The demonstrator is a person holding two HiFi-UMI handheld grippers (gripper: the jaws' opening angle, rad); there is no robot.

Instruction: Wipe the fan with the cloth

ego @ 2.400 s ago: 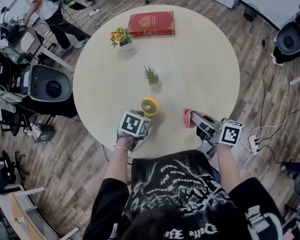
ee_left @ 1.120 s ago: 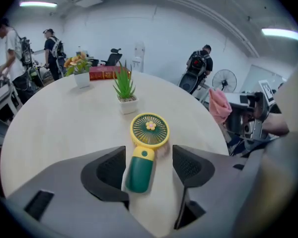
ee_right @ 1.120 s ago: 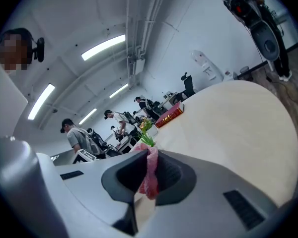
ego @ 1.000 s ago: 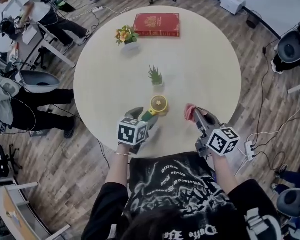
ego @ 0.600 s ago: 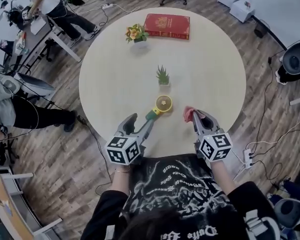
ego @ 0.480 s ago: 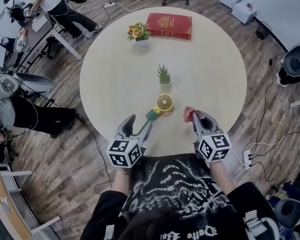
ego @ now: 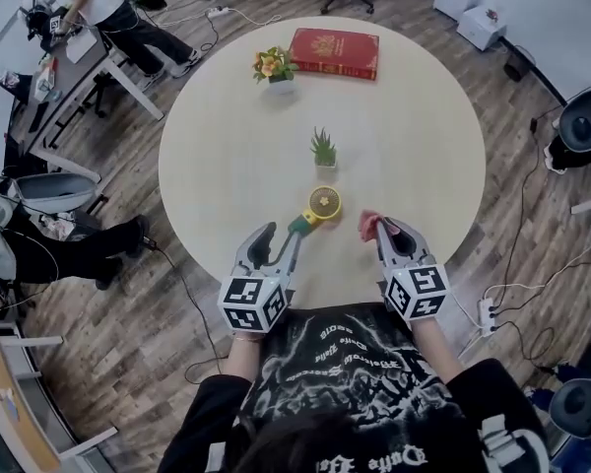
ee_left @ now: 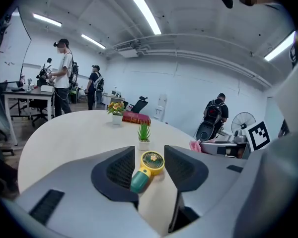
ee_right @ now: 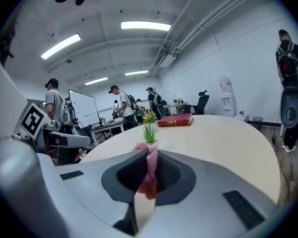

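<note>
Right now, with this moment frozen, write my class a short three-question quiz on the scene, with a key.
1. True or false: the right gripper is shut on the pink cloth.
2. Multiple choice: the fan is A) lying on the table, B) lifted clear of it, C) standing on the red book.
3. Fill in: between the jaws of the left gripper lies the fan's green ____.

Key: 1 true; 2 A; 3 handle. The left gripper's jaws have just been closing round the handle and do not press on it yet.
</note>
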